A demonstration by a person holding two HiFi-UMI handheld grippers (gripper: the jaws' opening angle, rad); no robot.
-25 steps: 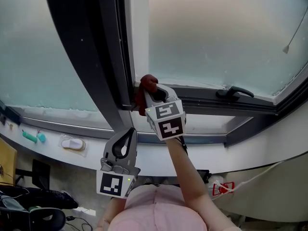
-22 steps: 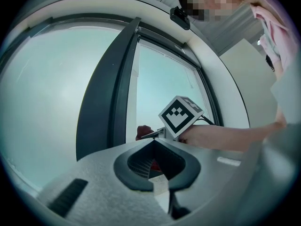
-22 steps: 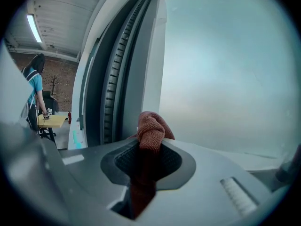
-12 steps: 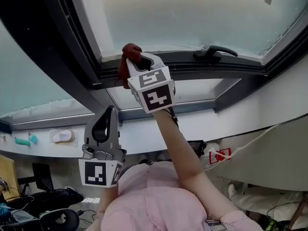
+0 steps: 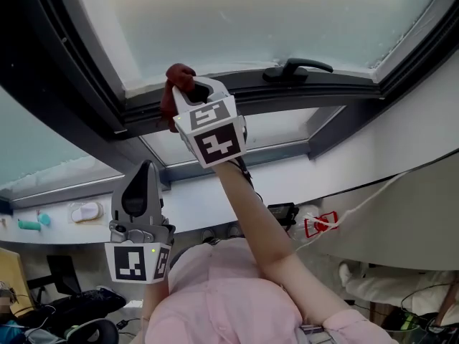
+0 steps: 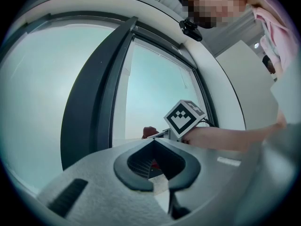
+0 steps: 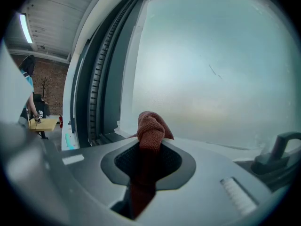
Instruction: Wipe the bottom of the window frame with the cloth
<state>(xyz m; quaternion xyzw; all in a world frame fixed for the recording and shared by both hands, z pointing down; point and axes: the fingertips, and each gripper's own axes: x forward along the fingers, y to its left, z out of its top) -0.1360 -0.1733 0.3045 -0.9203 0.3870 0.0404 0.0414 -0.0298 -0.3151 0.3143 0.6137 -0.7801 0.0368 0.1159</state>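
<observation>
Both grippers are closed: the right gripper (image 5: 189, 89) clamps the cloth (image 5: 178, 77) at the left corner of the bottom frame (image 5: 337, 85), which runs rightward; the left gripper (image 5: 144, 169), empty, hangs farther away.

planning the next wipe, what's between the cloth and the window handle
Nothing: in the head view, the dark frame between the cloth and the handle is bare.

Coarse-knit reddish cloth (image 7: 150, 126) — matt dark window frame (image 5: 344, 86), hazy frosted glass pane (image 5: 251, 20)
</observation>
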